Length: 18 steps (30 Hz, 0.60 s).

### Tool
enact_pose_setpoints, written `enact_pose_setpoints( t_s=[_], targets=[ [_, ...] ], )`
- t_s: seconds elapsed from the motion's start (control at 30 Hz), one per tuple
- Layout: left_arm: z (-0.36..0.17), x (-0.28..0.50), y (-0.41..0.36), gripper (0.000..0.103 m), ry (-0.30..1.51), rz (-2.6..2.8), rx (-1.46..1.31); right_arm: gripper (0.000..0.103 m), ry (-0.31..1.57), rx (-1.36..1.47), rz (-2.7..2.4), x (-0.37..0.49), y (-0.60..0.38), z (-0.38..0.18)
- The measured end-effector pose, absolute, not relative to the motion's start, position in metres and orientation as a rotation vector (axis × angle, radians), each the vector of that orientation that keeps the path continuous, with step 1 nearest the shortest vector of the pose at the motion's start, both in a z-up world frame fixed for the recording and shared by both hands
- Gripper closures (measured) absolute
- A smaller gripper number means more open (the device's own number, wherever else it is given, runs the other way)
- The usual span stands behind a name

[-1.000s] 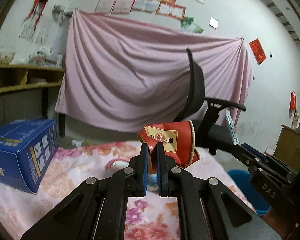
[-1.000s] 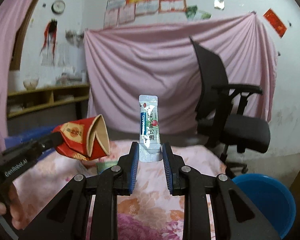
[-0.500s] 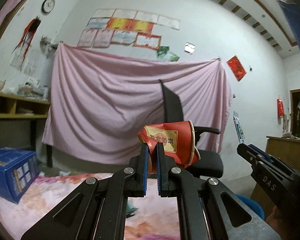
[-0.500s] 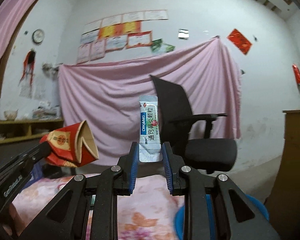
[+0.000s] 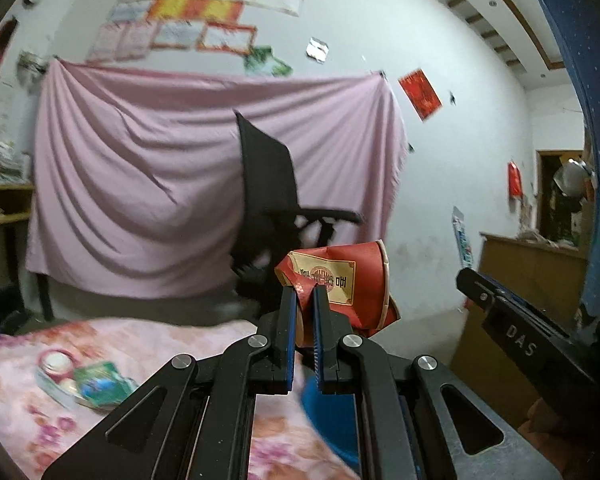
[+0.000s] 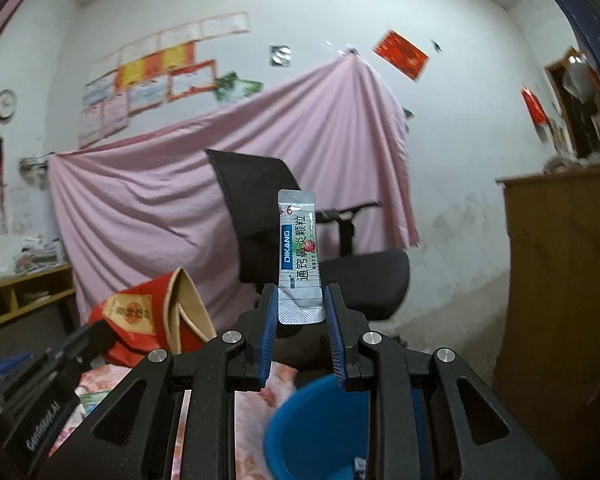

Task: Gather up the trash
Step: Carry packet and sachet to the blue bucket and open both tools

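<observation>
My left gripper (image 5: 303,294) is shut on a crushed red paper cup (image 5: 342,280), held up in the air; the same red cup (image 6: 152,316) shows at the lower left of the right wrist view. My right gripper (image 6: 300,300) is shut on a silver medicine sachet (image 6: 299,256) that stands upright between its pads. A blue bucket (image 6: 320,428) sits on the floor below and just ahead of the right gripper; in the left wrist view the blue bucket (image 5: 332,412) peeks out under the fingers. The right gripper (image 5: 500,312) appears at the right edge of the left wrist view.
A table with a pink floral cloth (image 5: 60,380) holds more litter, a small round tub (image 5: 56,362) and a green wrapper (image 5: 100,384). A black office chair (image 6: 320,264) stands ahead before a pink hanging sheet (image 5: 140,200). A wooden cabinet (image 6: 560,280) is at the right.
Both grippers have swung right, away from the table, each keeping its piece of trash. The blue box has left the view and the blue bucket now lies under the grippers.
</observation>
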State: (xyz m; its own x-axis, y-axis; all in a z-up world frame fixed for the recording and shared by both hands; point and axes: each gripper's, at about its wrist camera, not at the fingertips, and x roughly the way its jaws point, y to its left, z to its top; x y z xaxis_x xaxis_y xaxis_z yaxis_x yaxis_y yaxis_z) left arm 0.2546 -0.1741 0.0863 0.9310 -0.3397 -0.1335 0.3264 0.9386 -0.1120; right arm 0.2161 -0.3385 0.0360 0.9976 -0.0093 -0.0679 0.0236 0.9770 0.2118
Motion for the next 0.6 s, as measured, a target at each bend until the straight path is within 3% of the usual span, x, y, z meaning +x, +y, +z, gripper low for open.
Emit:
enact_pose_setpoints(
  t_s=[0.6],
  targets=[
    [0.052,0.298,-0.232,0.098,0.477,-0.405,-0.069,0.081,0.31,0.351,-0.065,0.247,-0.385,0.002]
  ],
)
